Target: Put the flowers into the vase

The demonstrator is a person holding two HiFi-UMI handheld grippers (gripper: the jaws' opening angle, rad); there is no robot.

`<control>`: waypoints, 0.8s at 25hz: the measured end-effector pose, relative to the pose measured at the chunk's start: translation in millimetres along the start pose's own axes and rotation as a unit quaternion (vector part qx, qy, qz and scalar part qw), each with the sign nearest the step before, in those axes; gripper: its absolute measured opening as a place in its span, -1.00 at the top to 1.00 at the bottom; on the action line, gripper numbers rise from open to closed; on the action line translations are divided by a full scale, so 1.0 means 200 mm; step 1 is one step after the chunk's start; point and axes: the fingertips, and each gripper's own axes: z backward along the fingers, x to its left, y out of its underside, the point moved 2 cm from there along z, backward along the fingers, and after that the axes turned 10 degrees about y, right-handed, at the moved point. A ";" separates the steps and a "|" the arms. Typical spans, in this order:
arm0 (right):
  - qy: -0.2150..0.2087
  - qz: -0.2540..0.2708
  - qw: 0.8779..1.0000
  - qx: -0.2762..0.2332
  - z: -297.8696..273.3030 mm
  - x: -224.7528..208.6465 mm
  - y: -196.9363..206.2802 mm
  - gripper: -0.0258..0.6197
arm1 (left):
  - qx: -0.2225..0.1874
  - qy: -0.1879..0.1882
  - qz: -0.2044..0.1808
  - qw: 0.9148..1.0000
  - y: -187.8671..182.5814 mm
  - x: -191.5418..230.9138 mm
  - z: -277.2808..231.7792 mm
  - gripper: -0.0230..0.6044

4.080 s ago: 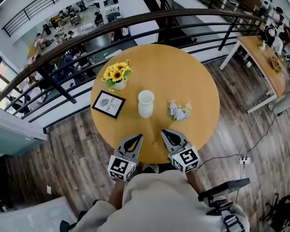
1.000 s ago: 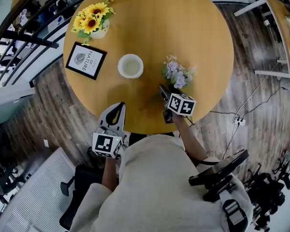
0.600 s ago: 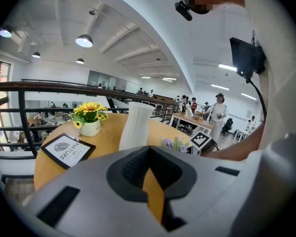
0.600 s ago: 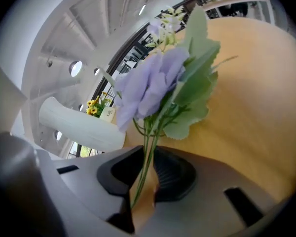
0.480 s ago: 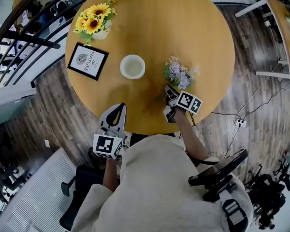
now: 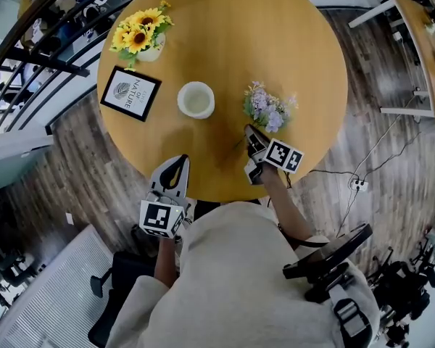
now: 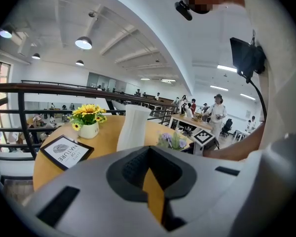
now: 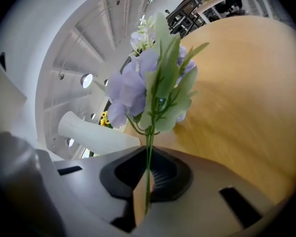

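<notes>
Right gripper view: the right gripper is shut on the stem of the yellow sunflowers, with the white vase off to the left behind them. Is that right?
Not quite. The right gripper is shut on the stem of the purple flowers, not the yellow sunflowers, as the right gripper view shows. The white vase is indeed off to the left behind them.

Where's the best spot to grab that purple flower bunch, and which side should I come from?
By the thin green stems below the blooms, coming from the near table edge: the purple flowers point away from it, and the blooms are soft and wide. The right gripper has just closed there.
</notes>
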 end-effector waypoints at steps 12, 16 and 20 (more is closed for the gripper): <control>-0.044 0.221 0.969 -0.097 0.22 0.36 -0.23 0.86 | -0.028 0.000 -0.020 0.999 -0.04 -0.07 0.03 0.91; -0.069 0.312 0.937 -0.138 0.31 0.58 -0.29 0.86 | -0.041 -0.007 -0.025 0.999 -0.05 -0.09 0.06 0.90; -0.115 0.347 0.914 -0.173 0.42 0.82 -0.35 0.86 | -0.057 -0.019 -0.025 0.998 -0.07 -0.09 0.11 0.91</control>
